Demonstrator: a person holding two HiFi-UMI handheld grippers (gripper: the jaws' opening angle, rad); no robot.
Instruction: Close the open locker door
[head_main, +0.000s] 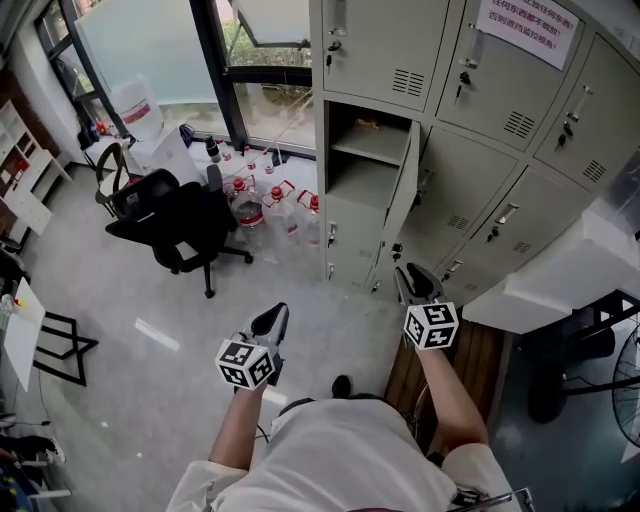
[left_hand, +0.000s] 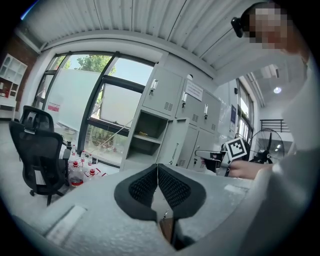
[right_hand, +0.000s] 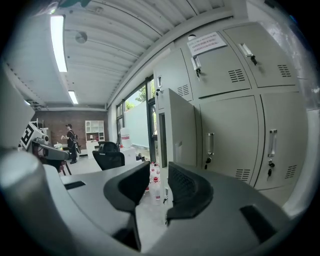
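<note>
The grey locker bank fills the upper right of the head view. One middle-row compartment (head_main: 365, 140) stands open, and its door (head_main: 403, 180) swings out toward me. My right gripper (head_main: 410, 282) is held low in front of that door, apart from it, with a gap between its jaws and nothing in them. In the right gripper view the door (right_hand: 180, 131) shows nearly edge-on just beyond the open right gripper (right_hand: 159, 181). My left gripper (head_main: 274, 318) hangs over the floor to the left. Its pads (left_hand: 170, 185) meet, empty, with the open compartment (left_hand: 145, 132) ahead.
A black office chair (head_main: 175, 218) and several water bottles (head_main: 265, 200) stand on the floor left of the lockers, by the window. A white table (head_main: 570, 275) and a fan (head_main: 630, 390) are at the right. A wooden board (head_main: 470, 360) lies by my right arm. A person (right_hand: 70, 142) stands far off.
</note>
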